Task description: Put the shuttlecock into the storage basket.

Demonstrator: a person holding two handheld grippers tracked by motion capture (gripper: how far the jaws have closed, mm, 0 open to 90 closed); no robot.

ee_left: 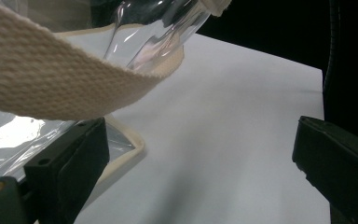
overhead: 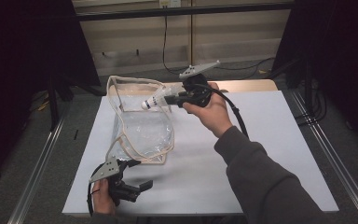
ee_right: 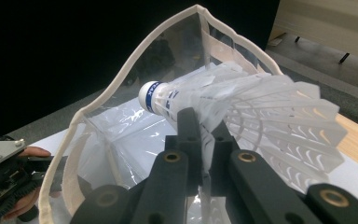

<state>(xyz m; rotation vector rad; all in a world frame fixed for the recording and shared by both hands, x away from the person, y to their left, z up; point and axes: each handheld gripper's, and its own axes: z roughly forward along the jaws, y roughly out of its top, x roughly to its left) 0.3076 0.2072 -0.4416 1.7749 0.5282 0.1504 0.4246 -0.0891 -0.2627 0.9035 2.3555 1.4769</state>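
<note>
Right gripper [ee_right: 204, 126] clamps shuttlecock [ee_right: 242, 105] skirt; left gripper [ee_left: 200, 172] gapes wide beside bag [overhead: 140, 119]

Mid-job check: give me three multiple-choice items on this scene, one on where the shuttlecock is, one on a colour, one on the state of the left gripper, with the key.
1. Where is the shuttlecock?
A. Lying on the white table
B. In the right gripper, cork end at the bag's opening
C. In the left gripper

2. What colour is the trim on the clear bag?
A. Cream
B. Red
C. Green

3. How does the left gripper stand?
A. Shut on the shuttlecock
B. Shut on the bag's strap
C. Open, nothing between its pads

Key:
1 B: the right gripper pinches the white skirt, and the cork tip points into the bag's mouth.
2 A: the woven edging is cream in every view.
3 C: the left gripper view shows its jaws wide apart over the table, with the strap above them.
</note>
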